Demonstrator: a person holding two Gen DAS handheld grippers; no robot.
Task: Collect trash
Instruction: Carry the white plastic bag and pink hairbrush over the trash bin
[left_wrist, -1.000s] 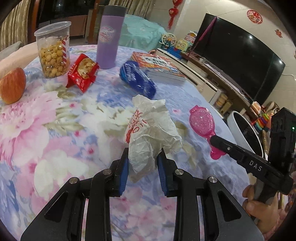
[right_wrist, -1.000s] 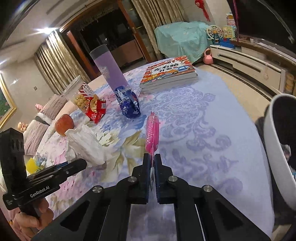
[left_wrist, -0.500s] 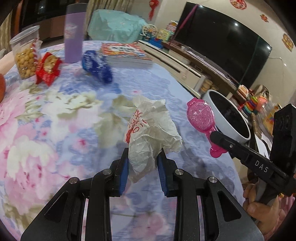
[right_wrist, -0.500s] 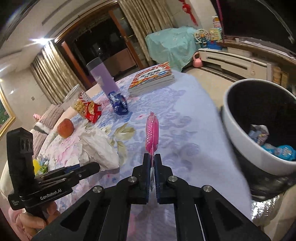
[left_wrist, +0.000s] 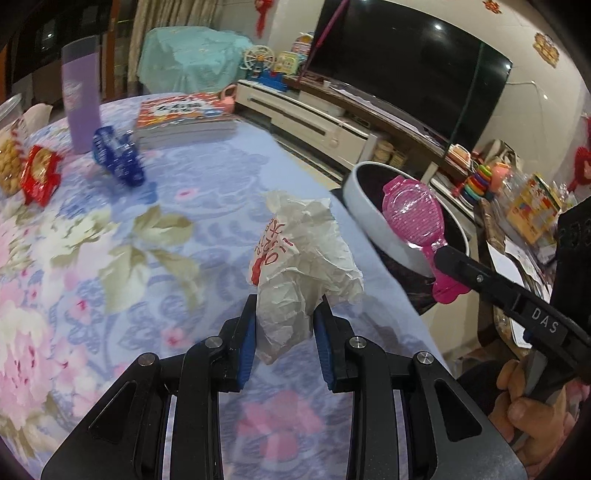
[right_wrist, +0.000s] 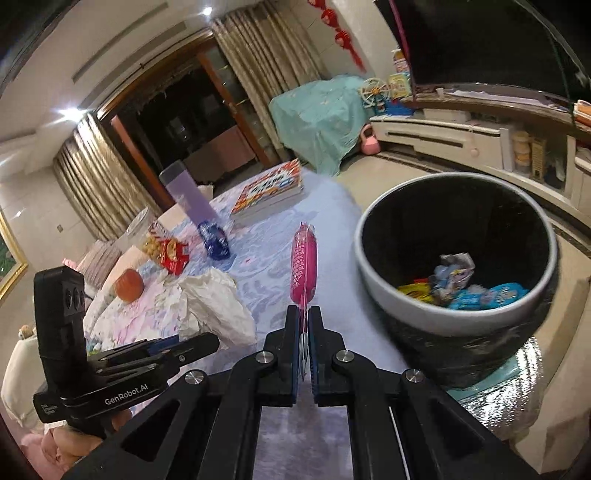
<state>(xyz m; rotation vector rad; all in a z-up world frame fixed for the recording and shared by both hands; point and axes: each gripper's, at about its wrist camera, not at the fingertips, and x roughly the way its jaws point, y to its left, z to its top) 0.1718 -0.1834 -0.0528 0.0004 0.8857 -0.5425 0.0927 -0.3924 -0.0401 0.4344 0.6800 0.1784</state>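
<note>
A living room at night: a floral tablecloth (left_wrist: 110, 240) covers the round table, with the dark television behind and a white-rimmed bin (right_wrist: 458, 291) just off the table's edge, a few wrappers already lying in its bottom. My left gripper (left_wrist: 284, 336) is clamped on a crumpled white paper bag (left_wrist: 303, 258), carried clear above the cloth. My right gripper (right_wrist: 303, 343) is clenched tight on the thin handle of a pink toy brush (right_wrist: 303, 262), which sticks straight out ahead, near the bin's rim but not yet over its mouth.

What worries me: the paper is pinched only by its lower fold, so a jolt could let it slip out onto the table. The pink handle is slim, and it could twist between the pads or fall outside the rim if I let go early.

A second ago the bin sat at the edge of both views; now it fills the right-hand one, and the snacks and purple tumbler (left_wrist: 79, 99) have receded.
</note>
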